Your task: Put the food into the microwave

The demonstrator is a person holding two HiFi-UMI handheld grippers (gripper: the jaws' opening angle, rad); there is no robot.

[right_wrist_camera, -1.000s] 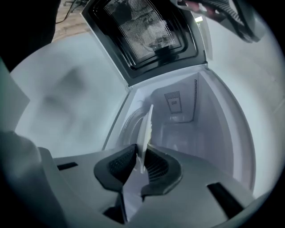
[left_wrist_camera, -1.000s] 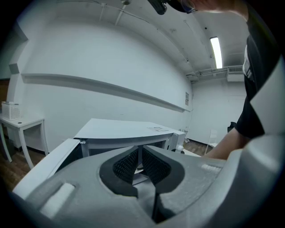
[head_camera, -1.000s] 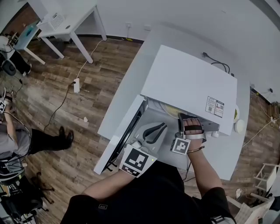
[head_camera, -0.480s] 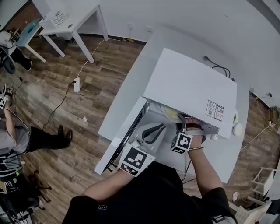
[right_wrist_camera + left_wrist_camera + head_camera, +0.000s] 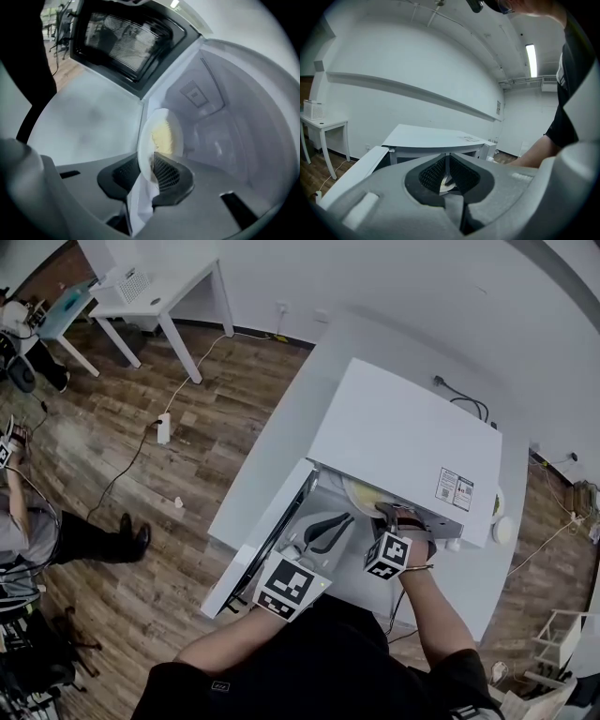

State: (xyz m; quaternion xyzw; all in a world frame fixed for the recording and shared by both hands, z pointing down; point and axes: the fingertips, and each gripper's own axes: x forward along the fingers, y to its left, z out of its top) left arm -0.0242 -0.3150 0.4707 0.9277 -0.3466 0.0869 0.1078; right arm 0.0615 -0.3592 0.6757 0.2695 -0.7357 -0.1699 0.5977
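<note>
A white microwave [image 5: 403, 442] stands on a white table, its door [image 5: 258, 540] swung open to the left. A white plate [image 5: 161, 136] with yellow food lies in the cavity, and in the head view only its edge [image 5: 361, 493] shows under the microwave's top. My right gripper [image 5: 147, 171] reaches into the opening [image 5: 389, 514]. Its jaws have just been closing and are shut on the plate's near rim. My left gripper [image 5: 328, 529] hovers in front of the opening beside the door, shut and holding nothing [image 5: 446, 171].
The table [image 5: 281, 418] runs out to the left of the microwave. A small white round object [image 5: 494, 531] sits right of it, and a cable [image 5: 464, 385] runs behind. A person [image 5: 28, 540] is on the floor side at far left, near a white desk [image 5: 159, 287].
My right gripper has rolled at the wrist and sits slightly deeper in the microwave's mouth. The left gripper has stayed where it was.
</note>
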